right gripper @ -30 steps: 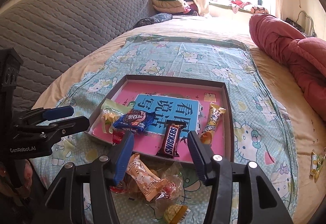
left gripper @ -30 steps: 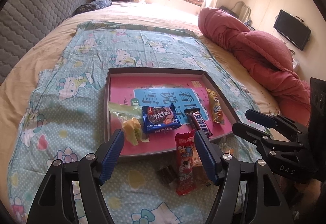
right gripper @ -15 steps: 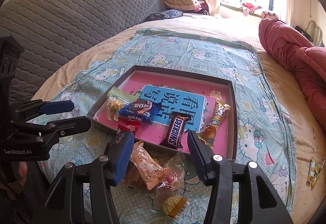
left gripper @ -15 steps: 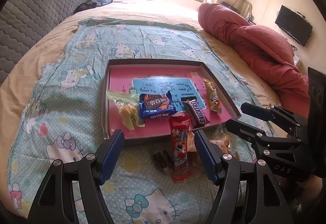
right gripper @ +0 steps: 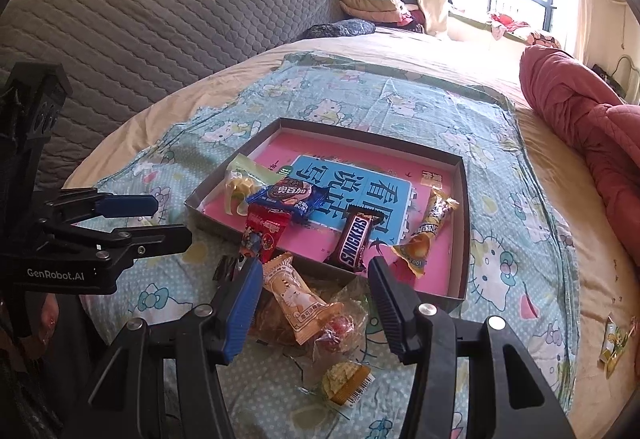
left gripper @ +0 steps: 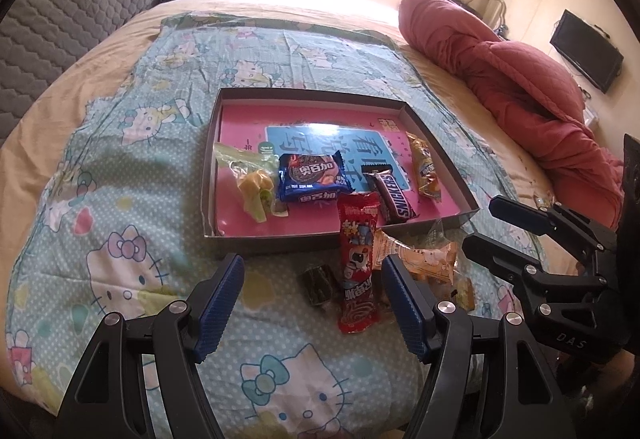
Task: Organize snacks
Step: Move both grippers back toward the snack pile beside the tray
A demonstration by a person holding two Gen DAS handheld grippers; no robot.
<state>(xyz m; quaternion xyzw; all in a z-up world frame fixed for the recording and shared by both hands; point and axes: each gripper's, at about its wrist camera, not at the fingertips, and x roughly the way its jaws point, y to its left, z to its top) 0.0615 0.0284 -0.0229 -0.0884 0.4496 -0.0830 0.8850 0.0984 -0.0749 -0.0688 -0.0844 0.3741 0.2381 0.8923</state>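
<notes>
A shallow box (left gripper: pixel 211 175) (right gripper: pixel 464 231) with a pink floor lies on the Hello Kitty cloth. In it lie a green-yellow snack (left gripper: pixel 254 185), a blue cookie pack (left gripper: pixel 314 177) (right gripper: pixel 290 197), a Snickers bar (left gripper: pixel 394 195) (right gripper: pixel 354 241) and a gold candy (left gripper: pixel 426 169) (right gripper: pixel 430 229). A red packet (left gripper: pixel 358 259) (right gripper: pixel 262 235) leans over the box's near rim. Beside it lie an orange cat-print packet (right gripper: pixel 298 297) (left gripper: pixel 420 259) and a small dark sweet (left gripper: pixel 318 283). My left gripper (left gripper: pixel 310 297) is open and empty above the pile. My right gripper (right gripper: pixel 312 301) is open over the orange packet.
A clear bag with a red sweet (right gripper: pixel 338 331) and a yellow-green wrapped snack (right gripper: pixel 346 383) lie near the bed's front edge. Loose wrappers (right gripper: pixel 614 339) lie at far right. A red quilt (left gripper: pixel 520 79) is heaped on the right, a grey headboard (right gripper: pixel 140 39) on the left.
Both grippers have drawn back and risen, so the box and the snack pile look farther and lower in view. Both stay open. No snack has moved.
</notes>
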